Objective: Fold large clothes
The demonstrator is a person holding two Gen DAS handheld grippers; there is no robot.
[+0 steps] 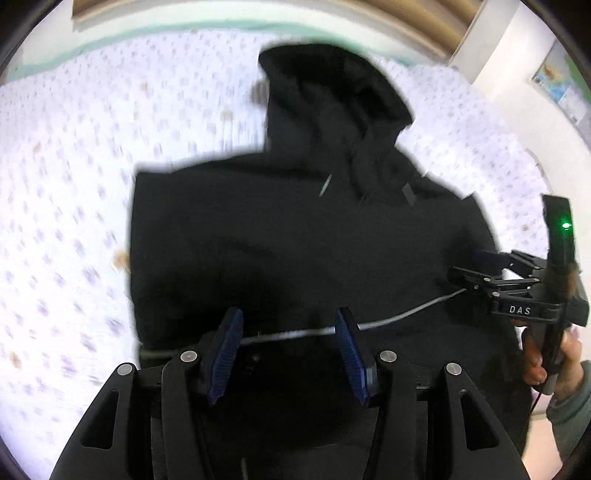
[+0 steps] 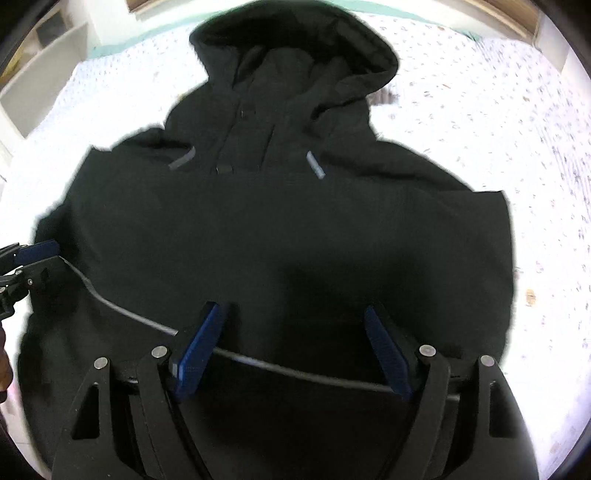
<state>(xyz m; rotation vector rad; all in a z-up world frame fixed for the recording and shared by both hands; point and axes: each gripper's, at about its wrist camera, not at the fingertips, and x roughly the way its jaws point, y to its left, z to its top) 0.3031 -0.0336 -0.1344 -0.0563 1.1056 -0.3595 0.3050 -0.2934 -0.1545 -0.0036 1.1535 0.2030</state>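
A black hooded jacket (image 1: pixel 295 229) lies spread on the bed, hood toward the far side; it also fills the right wrist view (image 2: pixel 288 221). A grey cord (image 1: pixel 399 314) runs along its near hem, also in the right wrist view (image 2: pixel 122 310). My left gripper (image 1: pixel 288 325) is open over the hem, the cord between its blue pads. My right gripper (image 2: pixel 295 321) is open over the hem too. The right gripper also shows at the right of the left wrist view (image 1: pixel 465 267), and the left gripper at the left edge of the right wrist view (image 2: pixel 33 254).
The bed has a white sheet with small purple dots (image 1: pixel 66 206), also in the right wrist view (image 2: pixel 480 110). A wooden headboard (image 1: pixel 258 7) and a teal edge lie beyond. White shelves (image 2: pixel 40 81) stand at the left. A poster hangs on the wall (image 1: pixel 561 81).
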